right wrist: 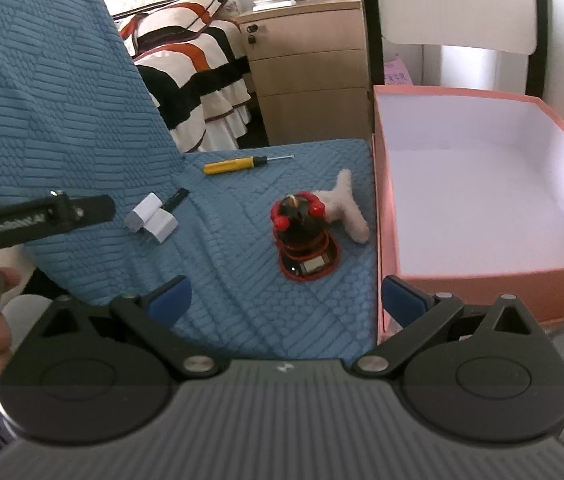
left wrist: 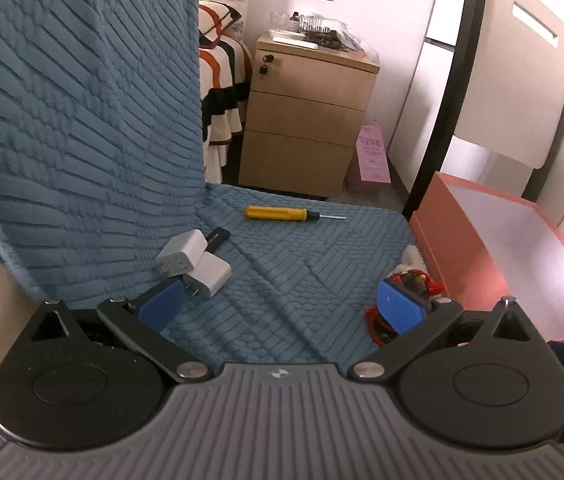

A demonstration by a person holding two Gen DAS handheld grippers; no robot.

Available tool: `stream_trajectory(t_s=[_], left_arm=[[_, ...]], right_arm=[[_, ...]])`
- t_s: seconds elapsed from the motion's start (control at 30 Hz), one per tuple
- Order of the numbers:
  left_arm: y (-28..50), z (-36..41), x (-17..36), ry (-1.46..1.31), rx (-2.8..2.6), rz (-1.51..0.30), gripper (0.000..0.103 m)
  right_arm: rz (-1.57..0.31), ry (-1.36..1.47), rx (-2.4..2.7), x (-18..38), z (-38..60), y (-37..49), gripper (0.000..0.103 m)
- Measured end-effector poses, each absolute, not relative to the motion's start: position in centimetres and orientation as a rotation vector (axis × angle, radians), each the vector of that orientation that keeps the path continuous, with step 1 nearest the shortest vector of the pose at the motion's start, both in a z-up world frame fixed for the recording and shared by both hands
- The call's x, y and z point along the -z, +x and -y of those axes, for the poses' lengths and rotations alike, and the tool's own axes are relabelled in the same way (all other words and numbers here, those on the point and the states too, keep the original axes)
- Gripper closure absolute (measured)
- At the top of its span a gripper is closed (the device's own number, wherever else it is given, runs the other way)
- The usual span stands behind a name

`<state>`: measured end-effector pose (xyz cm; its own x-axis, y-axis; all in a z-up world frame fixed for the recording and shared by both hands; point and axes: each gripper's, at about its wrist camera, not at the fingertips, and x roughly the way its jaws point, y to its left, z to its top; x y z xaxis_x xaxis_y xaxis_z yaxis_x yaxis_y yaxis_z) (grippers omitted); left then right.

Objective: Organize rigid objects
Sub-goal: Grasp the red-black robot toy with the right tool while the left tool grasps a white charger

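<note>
On the blue textured seat cover lie two white chargers, a small black stick and a yellow-handled screwdriver. A black and red figurine and a white plush dog sit near the seat's right edge. My left gripper is open and empty, low over the seat, its left pad close to the chargers. My right gripper is open and empty, nearer than the figurine. The chargers, stick and screwdriver also show in the right wrist view.
An open pink box with a white inside stands right of the seat, also in the left wrist view. A wooden drawer unit, a striped bed cover and a chair back stand behind.
</note>
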<state>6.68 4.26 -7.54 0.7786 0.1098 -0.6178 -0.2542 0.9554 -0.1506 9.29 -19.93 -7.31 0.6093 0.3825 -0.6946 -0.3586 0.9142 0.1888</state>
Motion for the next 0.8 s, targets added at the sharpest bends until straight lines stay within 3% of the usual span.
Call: stream_trajectory(t_s=[0.6,0.8], left_arm=[[12.3,-7.1,13.8,-0.136,-0.265,-0.652,0.000],[13.6,-7.7,14.9,-0.108,-0.271,-0.666,0.000]], right_arm=[[-0.708,-0.022,-0.420,9.1,17.5,11.7,0.000],[-0.707,-0.048,-0.409,9.5,16.2,12.5,0.007]])
